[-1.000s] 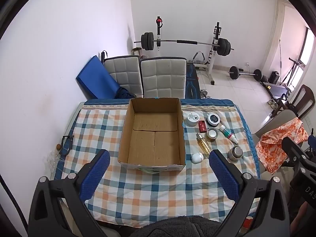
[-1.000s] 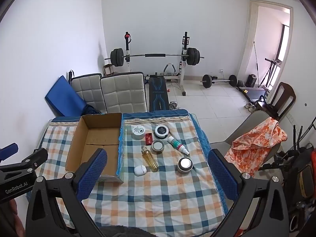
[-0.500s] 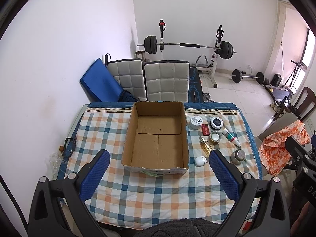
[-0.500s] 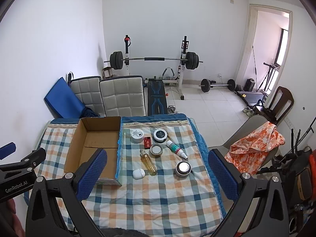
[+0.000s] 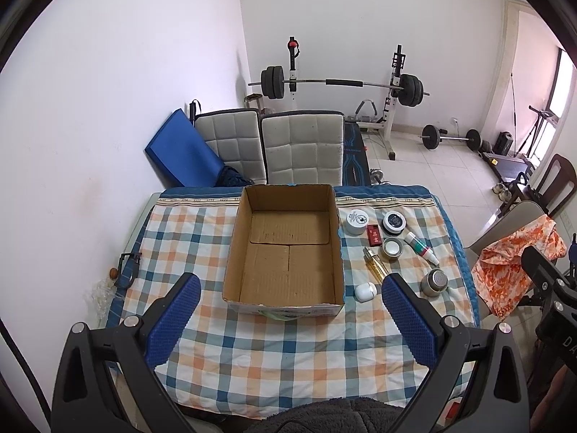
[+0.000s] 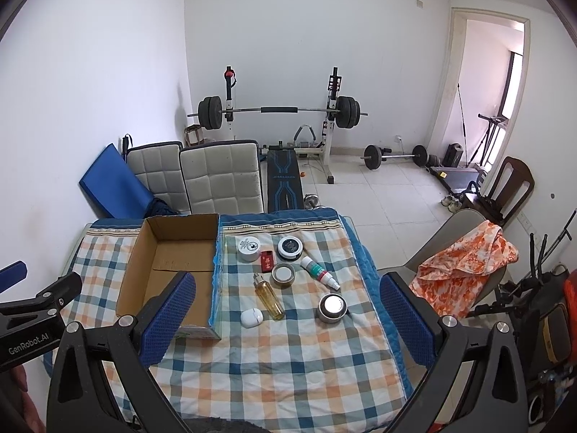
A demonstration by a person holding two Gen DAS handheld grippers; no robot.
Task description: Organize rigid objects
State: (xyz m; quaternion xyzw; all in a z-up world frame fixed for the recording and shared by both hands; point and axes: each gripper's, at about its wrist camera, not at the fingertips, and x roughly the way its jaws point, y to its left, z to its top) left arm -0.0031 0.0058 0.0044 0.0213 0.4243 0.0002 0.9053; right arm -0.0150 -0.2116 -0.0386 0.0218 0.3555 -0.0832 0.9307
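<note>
An empty open cardboard box (image 5: 285, 252) (image 6: 169, 270) stands on the checked tablecloth. To its right lie small items: a white jar (image 6: 249, 248), a black-lidded jar (image 6: 289, 248), a red case (image 6: 267, 261), a tin (image 6: 283, 275), a tube (image 6: 319, 272), a yellow bottle (image 6: 268, 296), a white pebble-shaped case (image 6: 251, 318) and a round metal can (image 6: 332, 308). My left gripper (image 5: 288, 296) is open and empty, high above the table's near side. My right gripper (image 6: 286, 296) is open and empty, also high above.
Two padded chairs (image 5: 285, 148) stand behind the table's far edge, with a blue mat (image 5: 180, 151) against the wall. A chair with orange cloth (image 6: 465, 256) stands to the right. A barbell rack (image 6: 274, 115) is at the back.
Both grippers have risen and drawn back a little, so the table looks smaller and lower in both views. Nothing on the table has moved.
</note>
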